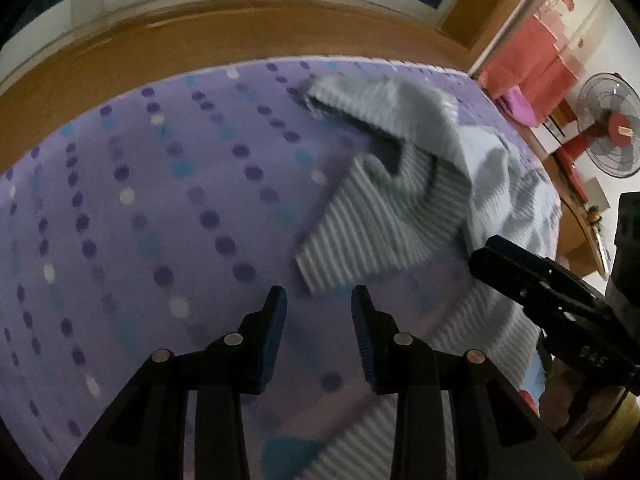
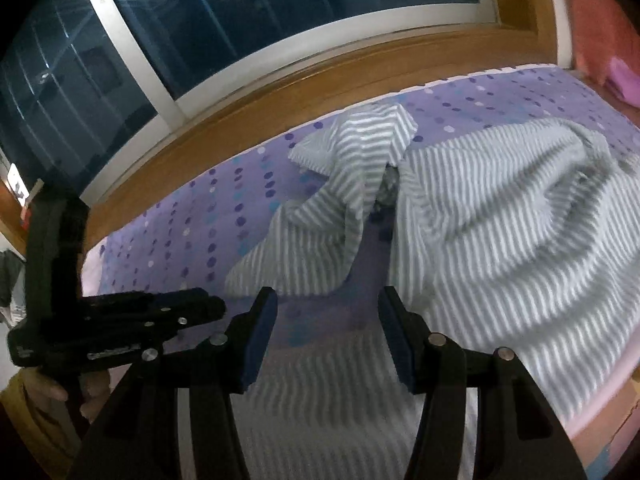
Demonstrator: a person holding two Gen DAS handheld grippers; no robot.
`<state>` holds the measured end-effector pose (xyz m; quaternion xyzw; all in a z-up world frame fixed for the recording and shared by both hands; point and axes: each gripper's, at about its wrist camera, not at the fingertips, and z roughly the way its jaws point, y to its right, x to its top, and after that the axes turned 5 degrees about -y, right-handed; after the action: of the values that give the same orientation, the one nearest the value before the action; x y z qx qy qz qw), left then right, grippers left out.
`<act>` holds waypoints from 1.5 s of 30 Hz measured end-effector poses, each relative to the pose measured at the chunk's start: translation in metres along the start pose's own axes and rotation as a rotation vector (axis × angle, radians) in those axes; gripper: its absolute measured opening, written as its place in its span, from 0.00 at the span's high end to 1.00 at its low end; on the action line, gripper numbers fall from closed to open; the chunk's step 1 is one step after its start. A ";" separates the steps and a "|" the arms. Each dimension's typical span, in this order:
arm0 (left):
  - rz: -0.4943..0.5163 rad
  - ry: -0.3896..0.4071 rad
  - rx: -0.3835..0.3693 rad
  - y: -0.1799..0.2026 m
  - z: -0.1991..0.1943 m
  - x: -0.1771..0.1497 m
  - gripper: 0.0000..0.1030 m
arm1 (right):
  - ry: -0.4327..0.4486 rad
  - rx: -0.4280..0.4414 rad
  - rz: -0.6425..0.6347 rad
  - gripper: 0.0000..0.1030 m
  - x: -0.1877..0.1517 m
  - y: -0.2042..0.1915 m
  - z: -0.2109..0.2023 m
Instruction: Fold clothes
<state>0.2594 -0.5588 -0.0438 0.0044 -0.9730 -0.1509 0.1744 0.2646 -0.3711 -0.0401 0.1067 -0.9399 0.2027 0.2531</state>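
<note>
A purple dotted sheet (image 1: 140,208) covers the bed. Behind it runs a wooden ledge (image 2: 304,92) under a dark window (image 2: 240,12). At the side stand a fan (image 1: 612,124) and red boxes (image 1: 532,60).

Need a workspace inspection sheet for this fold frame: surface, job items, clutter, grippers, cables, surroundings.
Surface: bed with purple dotted sheet, mostly bare on the left.
Job's things: one grey-and-white striped garment, crumpled, unfolded, one sleeve flung out to the left.
Clutter: nothing seen on the bed.
Grippers: left gripper open, nothing between its fingers, above bare sheet beside the garment's edge; right gripper open, empty, above the garment's near edge.
Cables: nothing seen.
Surroundings: wooden ledge and dark window behind the bed; fan and red bags to the right.
</note>
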 end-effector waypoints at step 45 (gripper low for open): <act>-0.335 0.250 -0.007 -0.191 -0.145 -0.122 0.93 | -0.230 0.576 -0.288 0.96 -0.023 -0.250 0.050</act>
<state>0.4149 -0.7762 -0.0121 0.1843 -0.9288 -0.1796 0.2665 0.3386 -0.6141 -0.0099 0.3277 -0.8418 0.4084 0.1311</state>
